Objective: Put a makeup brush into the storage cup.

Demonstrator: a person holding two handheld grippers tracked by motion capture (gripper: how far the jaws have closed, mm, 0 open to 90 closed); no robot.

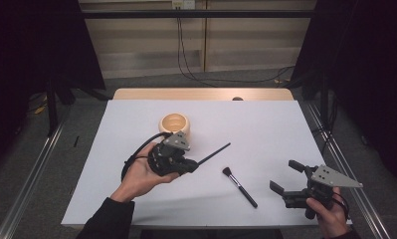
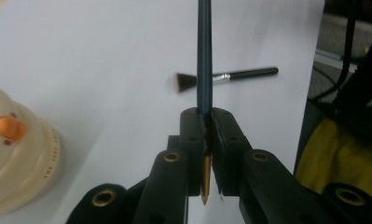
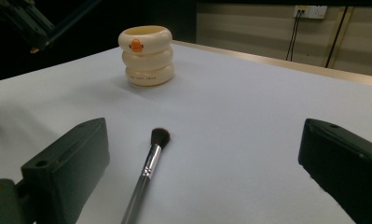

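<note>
My left claw (image 2: 207, 122): pressed together on a thin dark pencil-like stick (image 2: 204, 56); its gold tip pokes out behind the pads, and the long shaft runs forward and away from me.
Stick seen from above: it slants up and to the right out of my left claw (image 1: 190, 165), lifted off the table, with its far end over bare sheet.
My right claw (image 1: 283, 177): spread wide, nothing between the jaws, held near the table's right front corner.
Makeup brush (image 1: 239, 186): lies flat on the white sheet between my two claws, touching neither; bristle head towards the cup, handle end towards the front edge.
Cup (image 1: 175, 123): cream, stacked-ring shape with a small orange duck bill on its side, open top, upright, just beyond my left claw.
Table top (image 1: 265, 124): smooth matt white sheet; a wooden strip shows along the far edge.
Open room: broad bare sheet to the right of the cup and beyond the brush; less room at the front edge by my right hand (image 1: 330, 214).
Textures: brush has soft dark bristles, a shiny metal collar and a black handle; my jaws are hard matt black.
</note>
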